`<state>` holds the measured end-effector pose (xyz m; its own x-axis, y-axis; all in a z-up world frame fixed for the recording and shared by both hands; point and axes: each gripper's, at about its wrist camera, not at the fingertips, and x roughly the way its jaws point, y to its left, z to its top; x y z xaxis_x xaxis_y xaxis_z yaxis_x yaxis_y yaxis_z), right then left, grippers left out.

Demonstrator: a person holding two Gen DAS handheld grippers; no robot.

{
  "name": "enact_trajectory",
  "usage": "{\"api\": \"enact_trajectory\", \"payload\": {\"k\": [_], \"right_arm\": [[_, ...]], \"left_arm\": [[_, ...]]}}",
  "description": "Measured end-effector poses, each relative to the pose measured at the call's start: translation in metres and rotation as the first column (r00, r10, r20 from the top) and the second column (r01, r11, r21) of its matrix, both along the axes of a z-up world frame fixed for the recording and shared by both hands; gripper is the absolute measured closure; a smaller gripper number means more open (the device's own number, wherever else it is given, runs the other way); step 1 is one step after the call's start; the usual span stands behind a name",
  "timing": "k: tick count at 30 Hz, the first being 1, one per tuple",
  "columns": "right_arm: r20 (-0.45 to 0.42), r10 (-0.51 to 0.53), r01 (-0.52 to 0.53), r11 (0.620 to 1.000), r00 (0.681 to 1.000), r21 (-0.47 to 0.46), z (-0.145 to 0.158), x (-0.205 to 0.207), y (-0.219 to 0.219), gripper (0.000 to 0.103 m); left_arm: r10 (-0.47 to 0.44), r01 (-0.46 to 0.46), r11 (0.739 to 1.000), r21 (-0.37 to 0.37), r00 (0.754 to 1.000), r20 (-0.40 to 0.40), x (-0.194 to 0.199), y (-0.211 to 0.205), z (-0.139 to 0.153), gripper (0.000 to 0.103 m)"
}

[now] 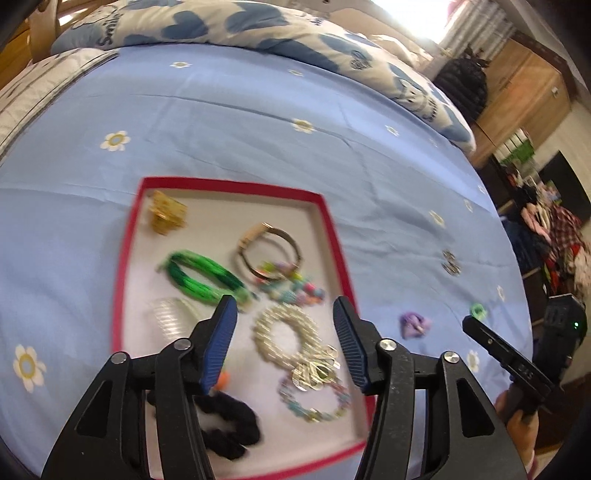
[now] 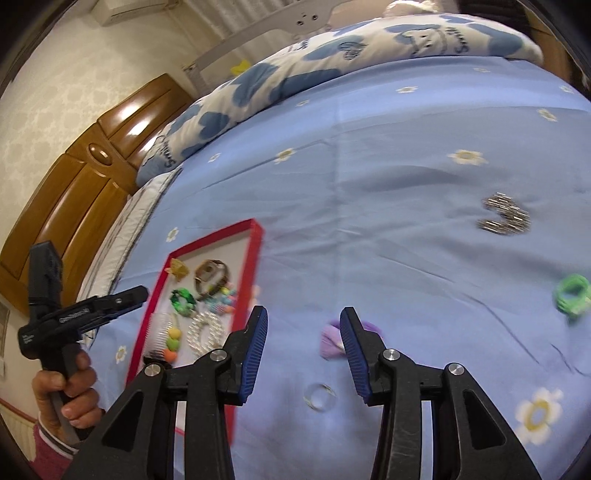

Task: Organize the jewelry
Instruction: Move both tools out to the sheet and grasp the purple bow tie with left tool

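A red-rimmed tray (image 1: pixel 125 258) lies on the blue bedsheet. It holds a gold clip (image 1: pixel 166 214), a green cord bracelet (image 1: pixel 199 277), a bangle (image 1: pixel 269 251), a pearl bracelet (image 1: pixel 284 332), a black scrunchie (image 1: pixel 229 424) and more. My left gripper (image 1: pixel 284 306) hovers open over the tray, with nothing between its fingers. My right gripper (image 2: pixel 303 314) is open over the sheet to the right of the tray (image 2: pixel 255 251). A purple scrunchie (image 2: pixel 332 338) lies partly behind its right finger, and a clear ring (image 2: pixel 319 395) lies below the gap. A green hair tie (image 2: pixel 572 295) and a silver piece (image 2: pixel 506 219) lie farther right.
A folded blue-heart quilt (image 1: pixel 258 26) runs along the bed's far side. A wooden headboard (image 2: pixel 85 184) stands to the left. A hand (image 2: pixel 70 391) grips the left tool's handle. The bed drops off at the right (image 1: pixel 517 258), with clothes and furniture beyond.
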<state>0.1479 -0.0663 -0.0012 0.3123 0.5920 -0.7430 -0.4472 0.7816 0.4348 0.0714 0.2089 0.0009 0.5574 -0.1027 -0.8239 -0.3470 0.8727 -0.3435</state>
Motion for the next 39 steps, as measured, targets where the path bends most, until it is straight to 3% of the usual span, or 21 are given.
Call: {"api": "enact_trajectory", "payload": {"k": [10, 21, 39], "right_arm": [[-0.031, -0.128, 0.127, 0.992, 0.991, -0.018, -0.014, -0.017, -0.075, 0.056], [-0.028, -0.246, 0.246, 0.969, 0.969, -0.014, -0.018, -0.016, -0.129, 0.055], [0.021, -0.372, 0.372, 0.923, 0.928, -0.097, -0.035, 0.051, -0.174, 0.053]], "left_arm": [[-0.128, 0.128, 0.992, -0.009, 0.992, -0.018, 0.004, -0.066, -0.004, 0.049], [-0.241, 0.242, 0.97, 0.007, 0.97, -0.043, 0.021, -0.122, -0.009, 0.049], [-0.358, 0.365, 0.93, 0.045, 0.926, -0.118, 0.085, -0.182, -0.04, 0.039]]}}
